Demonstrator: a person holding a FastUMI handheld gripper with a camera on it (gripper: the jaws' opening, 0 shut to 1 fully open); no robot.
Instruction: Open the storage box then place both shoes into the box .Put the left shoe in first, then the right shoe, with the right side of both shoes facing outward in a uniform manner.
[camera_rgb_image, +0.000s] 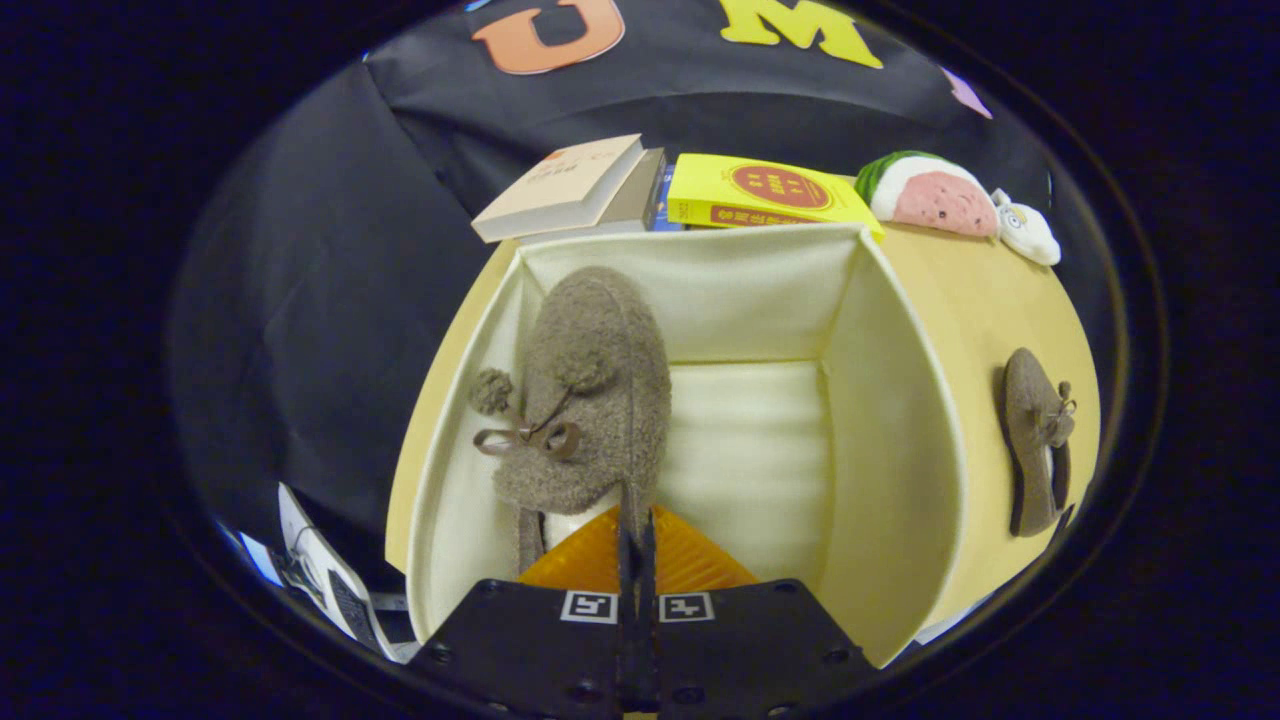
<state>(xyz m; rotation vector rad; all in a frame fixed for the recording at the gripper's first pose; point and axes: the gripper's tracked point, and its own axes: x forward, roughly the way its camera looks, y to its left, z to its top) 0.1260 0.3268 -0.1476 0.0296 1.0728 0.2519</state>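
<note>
Claw (636, 545) pinches a fuzzy shoe's (585, 390) heel, shoe pointing straight ahead inside the open storage box (890, 400), against its left wall.

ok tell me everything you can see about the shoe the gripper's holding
The fuzzy brown shoe looks like a teddy-fleece slipper with a pompom and a thin brown bow on its upper and a pale lining at the heel opening. It hangs toe-away inside the open cream storage box, close to the box's left wall. The gripper is shut on its heel rim, both fingers pressed together there. Whether its sole touches the box floor cannot be told.
</note>
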